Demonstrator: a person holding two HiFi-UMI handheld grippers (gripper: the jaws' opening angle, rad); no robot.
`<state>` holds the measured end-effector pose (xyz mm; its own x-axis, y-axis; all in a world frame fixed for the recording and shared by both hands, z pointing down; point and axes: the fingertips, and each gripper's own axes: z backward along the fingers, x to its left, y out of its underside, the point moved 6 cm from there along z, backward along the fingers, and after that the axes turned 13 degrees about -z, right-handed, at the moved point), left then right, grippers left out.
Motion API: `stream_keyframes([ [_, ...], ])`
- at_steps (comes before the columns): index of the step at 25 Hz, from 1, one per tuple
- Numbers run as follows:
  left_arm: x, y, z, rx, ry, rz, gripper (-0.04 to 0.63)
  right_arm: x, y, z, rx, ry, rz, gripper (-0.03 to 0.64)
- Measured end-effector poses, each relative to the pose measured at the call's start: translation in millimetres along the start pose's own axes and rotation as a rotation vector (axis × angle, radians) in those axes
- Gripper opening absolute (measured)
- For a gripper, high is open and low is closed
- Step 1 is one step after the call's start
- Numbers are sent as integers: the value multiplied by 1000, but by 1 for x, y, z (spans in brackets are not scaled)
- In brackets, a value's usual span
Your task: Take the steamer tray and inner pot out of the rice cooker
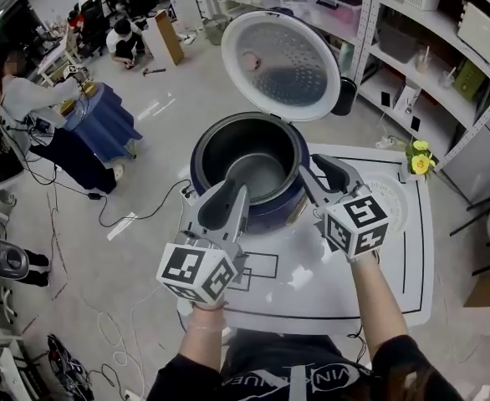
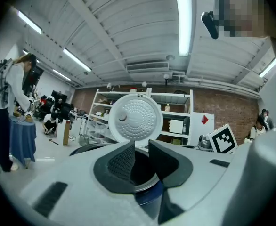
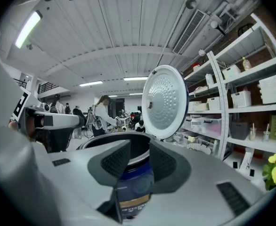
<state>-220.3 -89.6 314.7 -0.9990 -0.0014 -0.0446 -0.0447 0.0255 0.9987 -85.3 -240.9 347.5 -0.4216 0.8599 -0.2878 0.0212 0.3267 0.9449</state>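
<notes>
The dark blue rice cooker (image 1: 272, 214) stands on the white table with its lid (image 1: 280, 65) tipped up and back. Inside it sits the grey metal inner pot (image 1: 257, 170). A pale round disc (image 1: 394, 205), possibly the steamer tray, lies flat on the table to the cooker's right. My left gripper (image 1: 233, 195) hovers at the cooker's near-left rim; its jaws stand a little apart, nothing between them. My right gripper (image 1: 316, 175) is at the near-right rim, open and empty. The lid (image 2: 135, 117) and the rim show past the left gripper (image 2: 142, 147). Beyond the right gripper (image 3: 139, 147) is the blue body (image 3: 137, 182).
The table (image 1: 312, 295) carries black outline marks. Metal shelves (image 1: 412, 48) with boxes run along the right, with yellow flowers (image 1: 419, 161) by them. People work at the back left (image 1: 28, 90), and cables trail over the floor (image 1: 136, 215).
</notes>
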Motion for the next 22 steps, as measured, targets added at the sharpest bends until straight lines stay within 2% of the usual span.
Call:
stream_keyframes([
  [6, 54, 9, 15, 50, -95, -9, 74, 8, 3, -22, 27, 23, -51, 123],
  [11, 91, 24, 13, 116, -132, -12, 103, 6, 7, -33, 51, 63, -99, 132],
  [15, 111, 36, 3, 153, -134, -2, 120, 1, 8, -43, 70, 87, -121, 135],
  [22, 127, 49, -21, 193, -92, 20, 150, -11, 11, -53, 106, 102, -164, 141],
])
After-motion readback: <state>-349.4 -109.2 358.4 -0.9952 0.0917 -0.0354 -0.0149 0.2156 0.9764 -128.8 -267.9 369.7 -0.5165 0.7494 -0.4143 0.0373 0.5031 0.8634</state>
